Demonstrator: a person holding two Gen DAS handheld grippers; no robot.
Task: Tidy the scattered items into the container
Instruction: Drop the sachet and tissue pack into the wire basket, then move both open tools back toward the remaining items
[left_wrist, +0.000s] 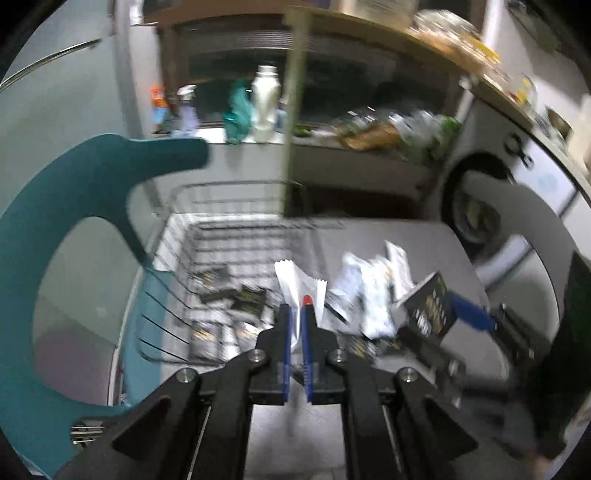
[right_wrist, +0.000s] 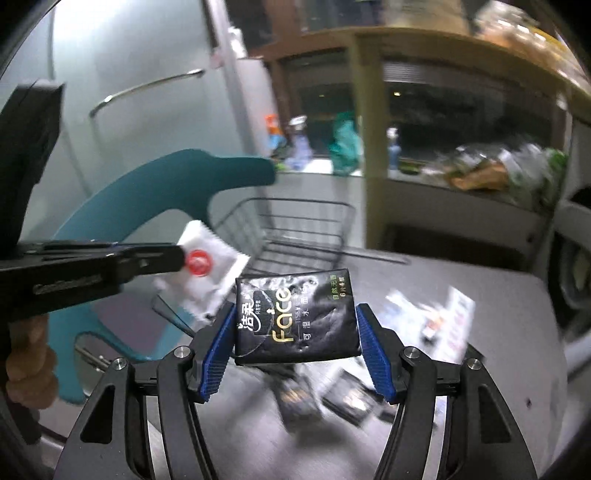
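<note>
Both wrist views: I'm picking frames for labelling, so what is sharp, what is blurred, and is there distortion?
Left wrist view: motion blur smears the basket, table packets and shelf; only the left gripper, shut on a white sachet, stays fairly crisp. Right wrist view: the black tissue pack in the right gripper is sharp with readable print; the background is streaked. Both views are dim and fisheye-bent.

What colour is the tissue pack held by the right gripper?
Black, with gold and white lettering; the tissue pack shows best in the right wrist view.

"Face" and Chinese characters "洁柔" on the black tissue pack.
</note>
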